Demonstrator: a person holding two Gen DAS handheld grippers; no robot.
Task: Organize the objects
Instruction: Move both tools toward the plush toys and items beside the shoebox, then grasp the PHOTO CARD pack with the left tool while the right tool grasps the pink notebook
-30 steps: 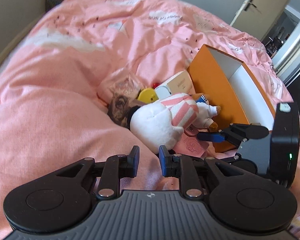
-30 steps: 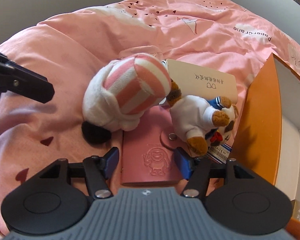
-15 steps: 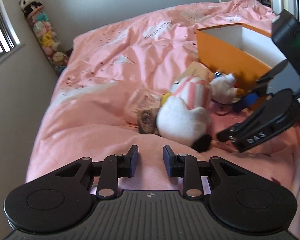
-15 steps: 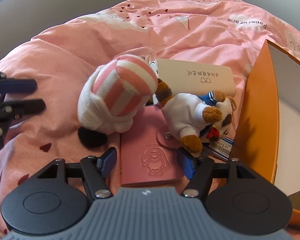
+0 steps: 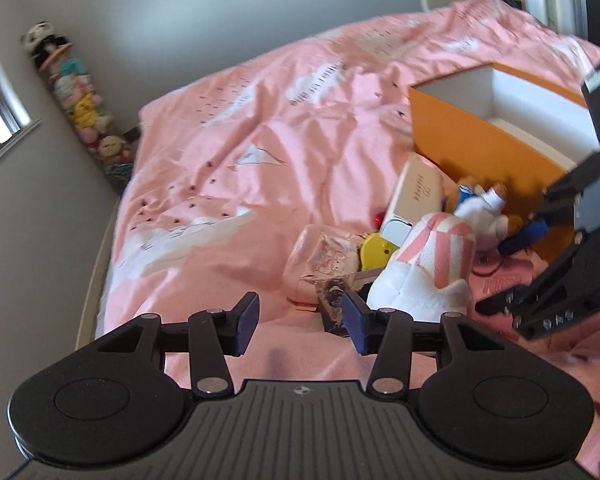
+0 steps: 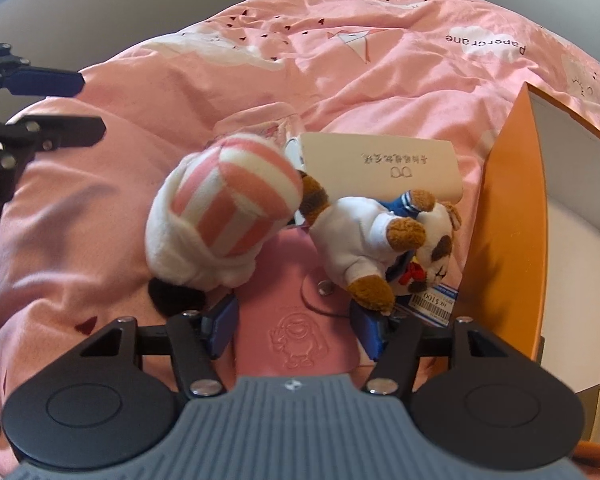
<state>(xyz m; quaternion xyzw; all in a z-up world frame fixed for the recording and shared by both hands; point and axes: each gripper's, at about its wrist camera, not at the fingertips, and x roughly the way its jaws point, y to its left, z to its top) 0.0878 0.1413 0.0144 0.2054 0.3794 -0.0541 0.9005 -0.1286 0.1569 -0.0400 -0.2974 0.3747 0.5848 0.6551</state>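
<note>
You have hardly started. Your right claw (image 6: 296, 330) is spread wide, one finger on each side of the pink wallet (image 6: 300, 320) at the bottom middle, not squeezing yet. Your left claw (image 5: 300, 324) is apart too, holding nothing. The striped plush (image 6: 228, 216), puppy toy (image 6: 364, 240) and cream box (image 6: 380, 164) lie in a heap beside the orange box (image 6: 508, 216) on the right. What you can see inside it looks bare.
</note>
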